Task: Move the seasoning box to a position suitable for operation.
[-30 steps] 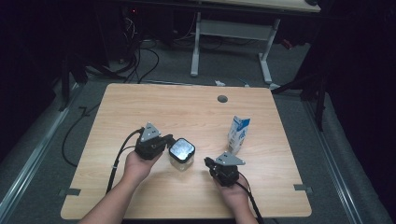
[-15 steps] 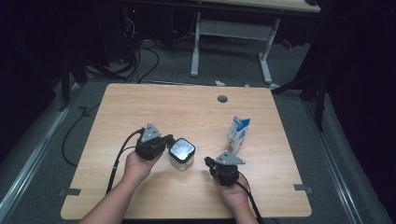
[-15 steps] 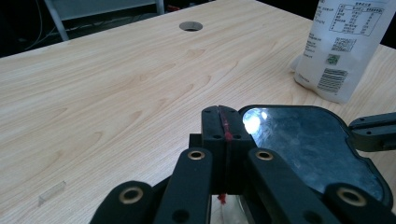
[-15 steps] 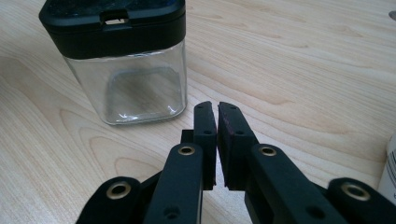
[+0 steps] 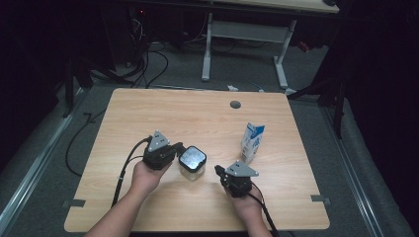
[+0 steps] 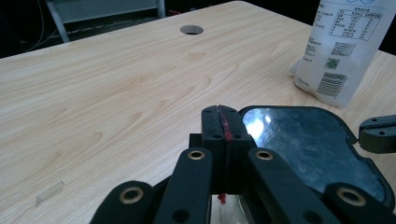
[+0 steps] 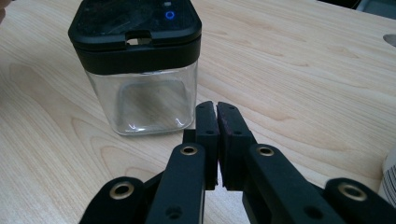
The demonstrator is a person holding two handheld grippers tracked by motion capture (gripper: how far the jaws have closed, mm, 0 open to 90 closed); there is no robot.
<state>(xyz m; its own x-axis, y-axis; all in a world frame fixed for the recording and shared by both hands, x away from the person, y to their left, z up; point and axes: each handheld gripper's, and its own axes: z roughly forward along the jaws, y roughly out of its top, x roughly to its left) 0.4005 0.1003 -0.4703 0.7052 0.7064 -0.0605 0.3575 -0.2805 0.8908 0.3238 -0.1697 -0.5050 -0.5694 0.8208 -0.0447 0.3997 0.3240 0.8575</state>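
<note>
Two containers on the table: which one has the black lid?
The clear square jar beside the left gripper; the other, a white-and-blue carton, stands farther right.

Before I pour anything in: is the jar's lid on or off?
On. The black lid sits flush atop the empty clear jar.

The table was pale wood-grain laminate, smooth with a soft sheen. At the centre of the high view stood a jar of clear, glossy glass or plastic, its walls smeared; its black plastic lid was glossy and mirrored the light. The carton, right of centre, looked like coated printed paper. Both the left gripper and the right gripper were matt black plastic with brass-coloured rivets.
</note>
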